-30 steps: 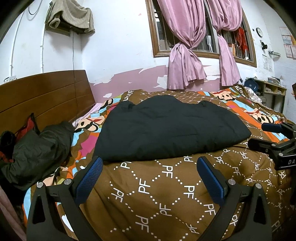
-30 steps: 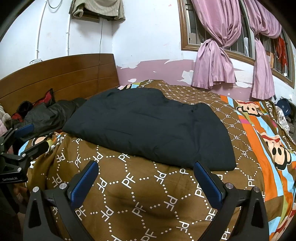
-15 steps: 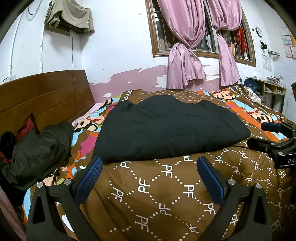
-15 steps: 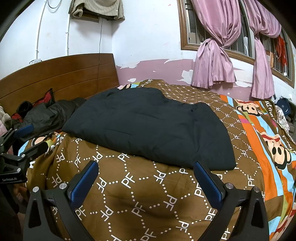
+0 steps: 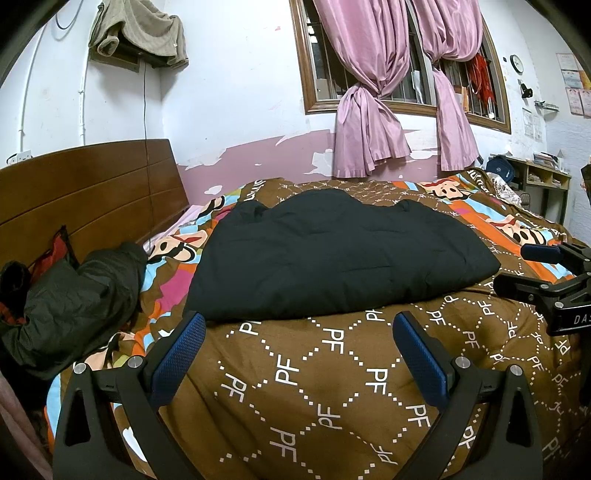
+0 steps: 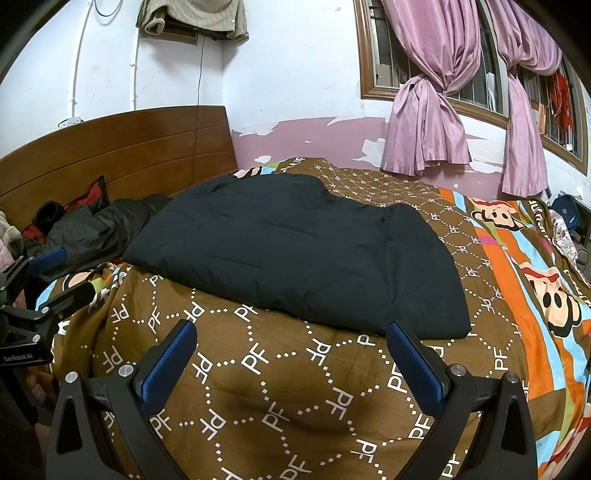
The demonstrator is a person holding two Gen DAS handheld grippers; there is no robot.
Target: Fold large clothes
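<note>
A large black padded garment lies folded flat on the brown patterned bedspread; it also shows in the right wrist view. My left gripper is open and empty, above the bedspread just short of the garment's near left edge. My right gripper is open and empty, near the garment's near right corner. Each gripper shows in the other's view: the right one at the right edge, the left one at the left edge.
A dark green jacket lies crumpled at the bed's left by the wooden headboard. Pink curtains hang at the window behind. A shelf with clutter stands far right. A towel hangs high on the wall.
</note>
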